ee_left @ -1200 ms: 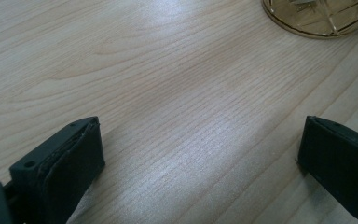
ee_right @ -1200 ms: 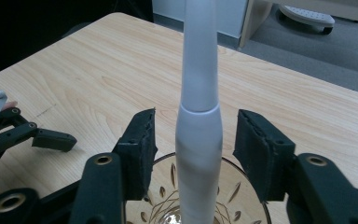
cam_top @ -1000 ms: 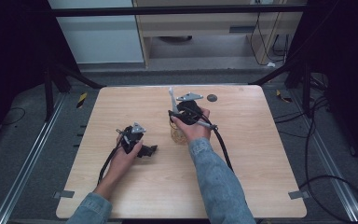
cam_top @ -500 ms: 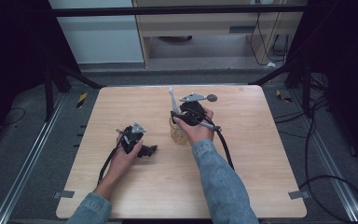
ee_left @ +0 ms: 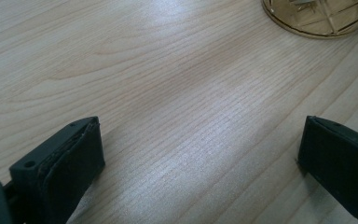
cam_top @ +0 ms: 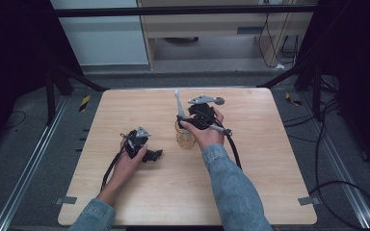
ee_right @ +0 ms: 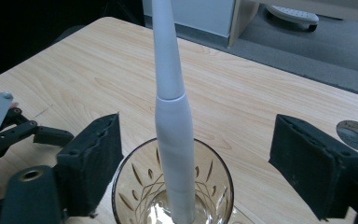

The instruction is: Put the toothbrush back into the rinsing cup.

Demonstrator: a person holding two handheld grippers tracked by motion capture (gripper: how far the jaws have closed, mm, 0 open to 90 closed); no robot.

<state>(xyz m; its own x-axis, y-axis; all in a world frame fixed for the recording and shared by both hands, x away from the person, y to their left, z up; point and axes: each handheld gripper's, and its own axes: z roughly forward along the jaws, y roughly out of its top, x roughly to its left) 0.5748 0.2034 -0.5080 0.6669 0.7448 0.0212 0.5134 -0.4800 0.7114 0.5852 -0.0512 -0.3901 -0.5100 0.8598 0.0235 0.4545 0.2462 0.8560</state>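
A clear cut-glass cup (cam_top: 185, 138) stands near the table's middle with a white stick-like handle (cam_top: 177, 102) upright in it. In the right gripper view the handle (ee_right: 172, 116) rises from the cup (ee_right: 130, 186) between the jaws of my right gripper (ee_right: 203, 158). These jaws have just been opening and now stand wide apart, with neither pad touching it. From above, my right gripper (cam_top: 183, 120) hovers just behind the cup. My left gripper (cam_top: 150, 155) rests low on the table left of the cup, open and empty (ee_left: 200, 158).
The wooden table (cam_top: 270, 159) has bare room at right and in front. A small dark round disc (cam_top: 218, 101) lies behind the right hand and shows again as a disc (ee_right: 356, 134) in the right gripper view. Cables trail from both grippers. Floor rails flank the table.
The right gripper's jaws have spread away from the white handle, which stays standing in the cup. The right hand shifted only slightly. The left hand has not moved.
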